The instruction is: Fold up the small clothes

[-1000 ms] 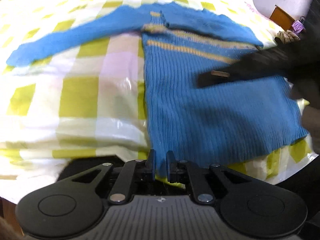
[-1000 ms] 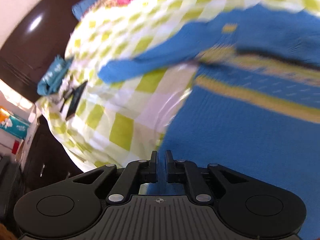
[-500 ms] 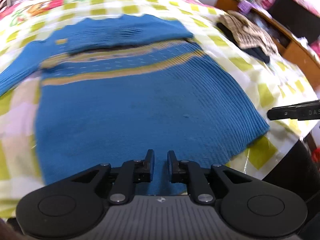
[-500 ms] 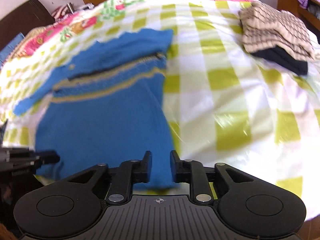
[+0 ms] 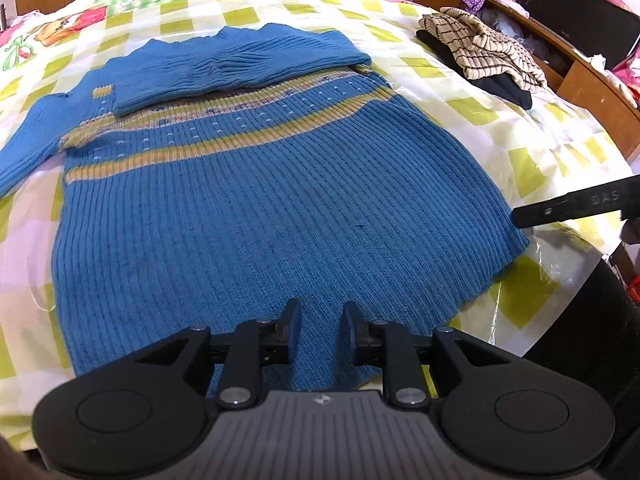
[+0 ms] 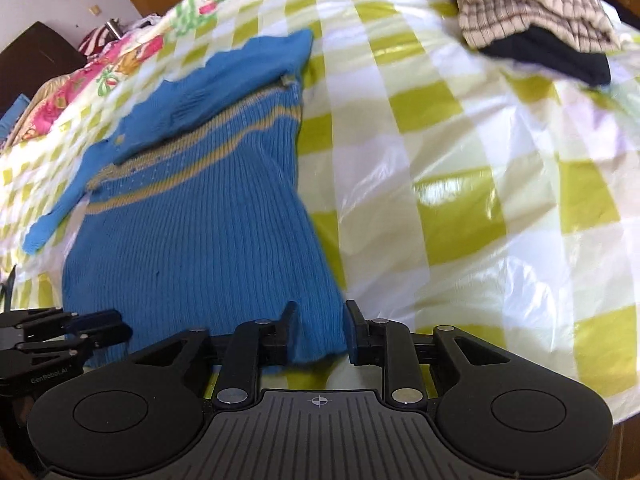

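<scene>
- Left wrist view: the blue sweater (image 5: 256, 208) is spread flat on the checked bedspread (image 5: 520, 128), one sleeve folded across its chest. Its long axis runs straight away from the left gripper (image 5: 319, 330), whose jaws have just been opening and are parted over the hem, pinching nothing. The right gripper (image 5: 576, 204) is seen beside the sweater's right bottom corner.
- Right wrist view: the right gripper (image 6: 319, 330), jaws just opened, is spread astride that corner without pressing. A folded pile (image 6: 536, 16) lies well beyond the sweater.
</scene>
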`<state>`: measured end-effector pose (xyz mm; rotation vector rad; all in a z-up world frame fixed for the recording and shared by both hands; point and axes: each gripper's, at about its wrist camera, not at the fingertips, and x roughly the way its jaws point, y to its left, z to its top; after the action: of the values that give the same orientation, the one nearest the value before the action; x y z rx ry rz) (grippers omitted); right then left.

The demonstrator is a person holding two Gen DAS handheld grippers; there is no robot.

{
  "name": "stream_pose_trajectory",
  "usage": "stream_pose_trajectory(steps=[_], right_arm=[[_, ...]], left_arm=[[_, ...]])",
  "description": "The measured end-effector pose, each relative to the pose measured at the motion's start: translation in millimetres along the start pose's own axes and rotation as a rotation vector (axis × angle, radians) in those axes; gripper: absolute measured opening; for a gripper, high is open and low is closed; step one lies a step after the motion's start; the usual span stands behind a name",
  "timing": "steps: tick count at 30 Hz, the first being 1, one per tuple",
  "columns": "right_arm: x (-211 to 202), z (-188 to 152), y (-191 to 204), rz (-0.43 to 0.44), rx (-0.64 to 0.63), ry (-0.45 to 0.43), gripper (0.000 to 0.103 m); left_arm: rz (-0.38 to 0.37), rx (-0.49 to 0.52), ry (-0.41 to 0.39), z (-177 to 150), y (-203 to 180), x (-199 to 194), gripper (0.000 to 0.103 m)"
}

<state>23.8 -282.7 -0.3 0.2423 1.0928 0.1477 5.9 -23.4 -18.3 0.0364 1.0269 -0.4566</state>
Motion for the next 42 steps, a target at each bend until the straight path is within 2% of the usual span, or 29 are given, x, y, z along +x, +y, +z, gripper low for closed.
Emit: stream_pose_trajectory(steps=[5,8,11,12,15,17,19,20,21,25,27,29,35,38,40,42], right_arm=[[31,13,-11,0.067,0.093,0.079,0.031],[19,15,-14,0.120,0.106,0.087,0.006],[-14,10,3,0.163,0.019,0.070,0.003],[-23,8,10,0.157,-0.030,0.065,0.002],[-18,1,20,0.102,-0.116,0.129,0.000],[1,-4,21,0.029,-0.155,0.198,0.000],[7,-7,21,0.016,-0.152,0.225,0.000],[4,-6,22,0.014,-0.151,0.218,0.003],[-1,-4,21,0.014,-0.152,0.203,0.011],[-31,-3,44,-0.035,-0.301,0.075,0.011],[-37,-7,64,0.012,-0.391,0.047,0.011],[-31,-13,83,0.099,-0.462,0.050,0.011],[12,-29,145,0.229,-0.678,0.100,0.011],[19,-41,170,0.264,-0.804,0.081,0.020],[22,-47,180,0.295,-0.874,0.082,0.023],[31,-49,189,0.309,-0.924,0.095,0.027]], left_arm=[[-0.001,0.008,-0.009,1,-1,2,0.038],[0.007,0.014,-0.012,2,0,0,0.038],[0.018,0.037,-0.026,1,0,-9,0.041],[0.021,0.043,-0.022,0,0,-10,0.046],[0.050,0.069,0.039,-8,1,2,0.049],[0.053,0.074,0.063,-13,4,5,0.049],[0.056,0.076,0.065,-14,6,-1,0.049],[0.067,0.073,0.061,-15,8,-6,0.049],[0.077,0.071,0.056,-16,10,-10,0.049],[0.118,0.077,0.066,-26,22,-27,0.049],[0.127,0.086,0.073,-33,25,-34,0.049],[0.137,0.092,0.081,-41,26,-38,0.049],[0.256,0.092,0.076,-53,38,-40,0.050],[0.298,0.077,0.079,-56,46,-43,0.049],[0.306,0.029,0.083,-57,56,-42,0.048],[0.295,-0.033,0.080,-55,66,-43,0.039]])
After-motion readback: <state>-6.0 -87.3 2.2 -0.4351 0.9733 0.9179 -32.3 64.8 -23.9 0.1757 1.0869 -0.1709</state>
